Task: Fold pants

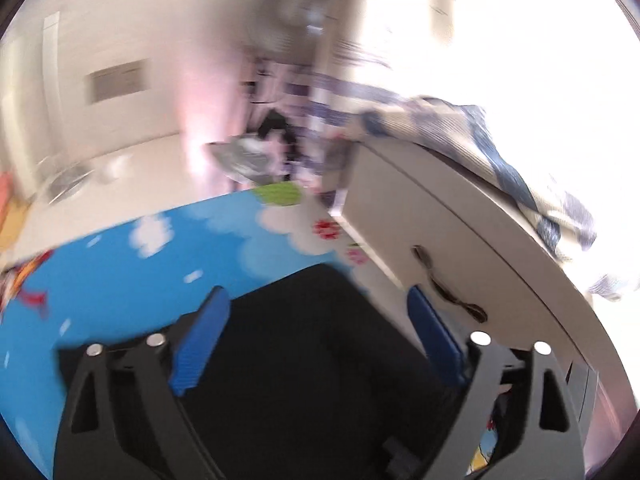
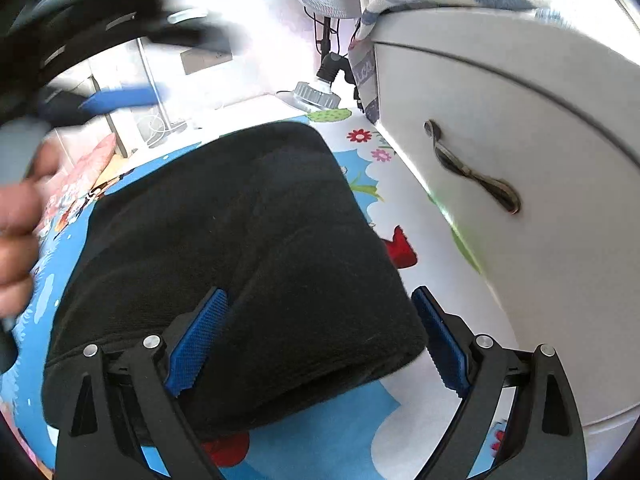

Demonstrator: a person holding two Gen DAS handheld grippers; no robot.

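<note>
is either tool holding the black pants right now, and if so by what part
Neither. The right tool is open above the folded black pants, its pads clear of the cloth. The left tool is also open, with nothing between its pads.

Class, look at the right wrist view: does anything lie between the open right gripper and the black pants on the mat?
Nothing visible does. The right gripper sits open directly over the folded black pants on the play mat; the white cabinet stands off to the side.

Left gripper [image 1: 316,344] and right gripper [image 2: 320,340] each built of black angular linkage arms, fitted with round silver screws, tipped with blue ribbed finger pads [image 2: 198,344], a bare hand [image 2: 16,216] blurred.
</note>
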